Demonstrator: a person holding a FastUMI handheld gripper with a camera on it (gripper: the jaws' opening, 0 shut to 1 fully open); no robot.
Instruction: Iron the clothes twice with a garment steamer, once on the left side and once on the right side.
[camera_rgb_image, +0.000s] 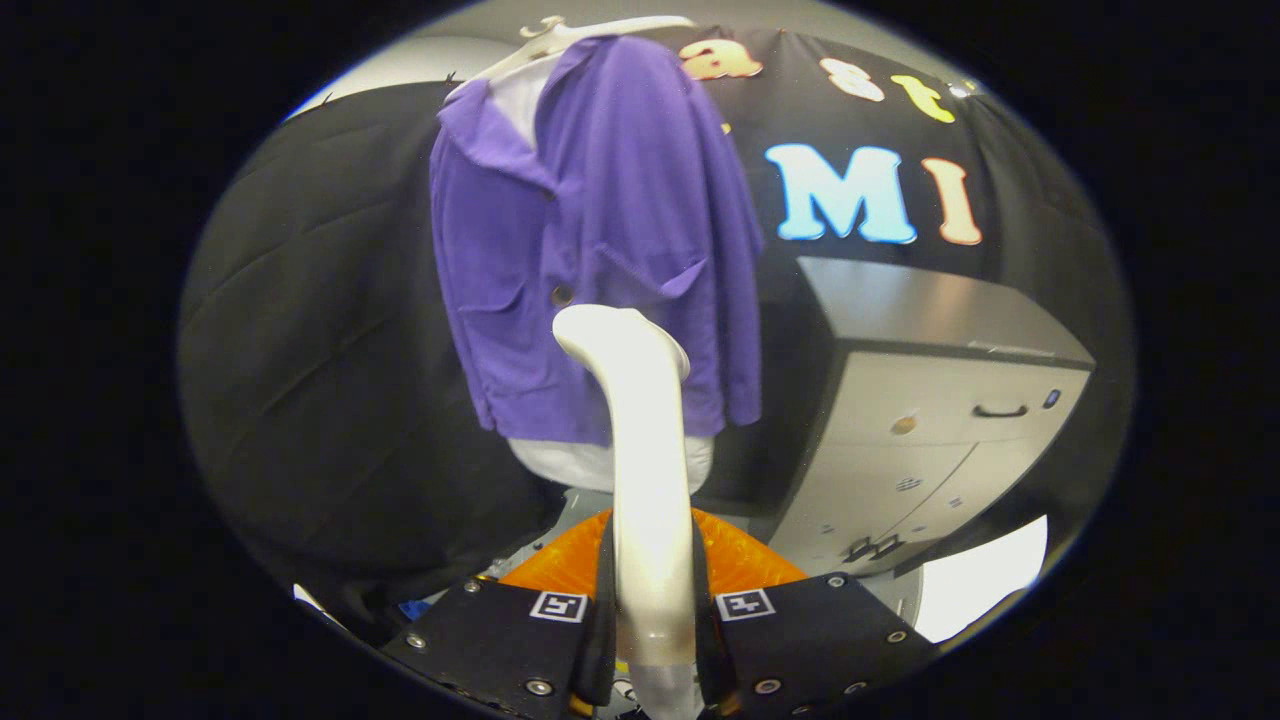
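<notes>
Steaming step: the gripper (652, 610) holds the garment steamer (640, 470) upright, its head level with the lower front of the purple shirt (600, 250).
Fingers: closed narrow on the steamer's handle, one pressing each side; the grip looks firm and centred.
Shirt: hangs on a white hanger (560, 35) just beyond the steamer head, with a white garment under it showing at the collar and below the hem. Whether the head touches the cloth, I cannot tell.
Doing it well: judging by the task, keep the head's face flat toward the fabric and run one slow vertical pass down one half, then one down the other. Steer past the buttons and pocket flaps so the head does not catch. The shirt hangs free, so a light push is likely to swing it; gentle contact seems wiser than pressure.
Progress: cannot be judged from this view.
Surface: an orange base (740, 560) sits just ahead of the fingers, below the shirt.
Room: a grey cabinet (940, 420) with drawers stands to the shirt's right; black cloth walls the booth behind.
</notes>
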